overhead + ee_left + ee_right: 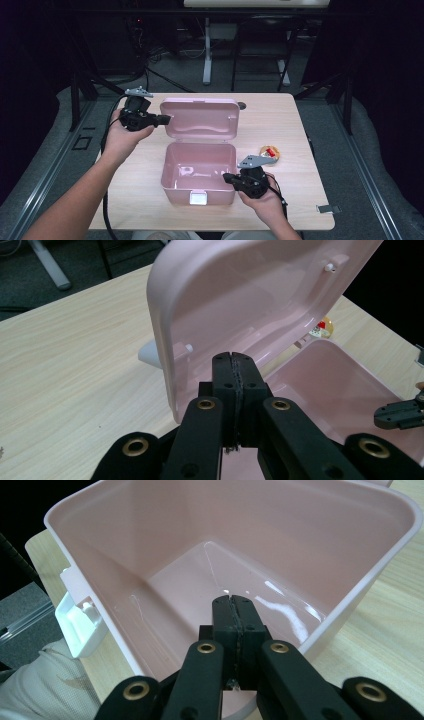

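Pink plastic box (198, 175) is being steadied, both tongs pressed together, empty; its raised lid (201, 118) risks being knocked shut.

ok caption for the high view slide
Open, empty pink box with raised lid on a table, shut tongs at either side.

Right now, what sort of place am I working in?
Probably a lab or recording studio, not a home: a bare wooden table ringed by dark curtains, desk legs and loose cables on the grey floor behind, and a pink box open as the only work piece.
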`<state>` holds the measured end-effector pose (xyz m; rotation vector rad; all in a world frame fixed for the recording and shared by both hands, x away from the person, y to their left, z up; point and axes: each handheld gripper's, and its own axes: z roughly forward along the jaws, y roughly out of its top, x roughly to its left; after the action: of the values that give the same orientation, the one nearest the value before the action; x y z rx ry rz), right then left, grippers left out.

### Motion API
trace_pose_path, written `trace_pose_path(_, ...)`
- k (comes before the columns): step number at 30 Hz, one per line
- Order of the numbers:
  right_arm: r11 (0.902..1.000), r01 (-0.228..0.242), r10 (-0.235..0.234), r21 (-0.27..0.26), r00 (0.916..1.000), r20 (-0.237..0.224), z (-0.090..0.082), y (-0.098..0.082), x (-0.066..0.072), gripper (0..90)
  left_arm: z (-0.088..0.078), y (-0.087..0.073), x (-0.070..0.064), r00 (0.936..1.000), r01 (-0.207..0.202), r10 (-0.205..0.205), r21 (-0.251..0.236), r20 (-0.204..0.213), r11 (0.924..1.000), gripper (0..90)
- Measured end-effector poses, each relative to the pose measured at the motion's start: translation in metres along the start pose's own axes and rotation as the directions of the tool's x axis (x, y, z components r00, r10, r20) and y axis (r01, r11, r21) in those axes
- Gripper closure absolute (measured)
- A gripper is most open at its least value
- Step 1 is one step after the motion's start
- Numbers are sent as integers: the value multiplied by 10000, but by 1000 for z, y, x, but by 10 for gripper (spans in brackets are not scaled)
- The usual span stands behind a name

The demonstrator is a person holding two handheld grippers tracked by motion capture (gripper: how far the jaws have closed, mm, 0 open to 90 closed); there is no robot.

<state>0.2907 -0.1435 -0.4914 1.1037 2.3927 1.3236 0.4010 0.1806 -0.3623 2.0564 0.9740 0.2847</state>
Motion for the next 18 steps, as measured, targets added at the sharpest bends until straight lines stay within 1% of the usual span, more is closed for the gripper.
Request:
trace_pose_path(9,10000,26,-26,8,10000,12,0,0,0,900,4,0,8,9997,239,-239,43,-71,9997,893)
trace_pose_path(14,10000,0,0,-13,10000,-19,0,0,-1,900,7,-1,12,9994,308,-306,62,-163,9995,869)
trace_pose_path(18,10000,20,-20,-64,10000,-24,0,-1,-1,900,9,-4,14,9993,359,-359,49,-91,9993,855)
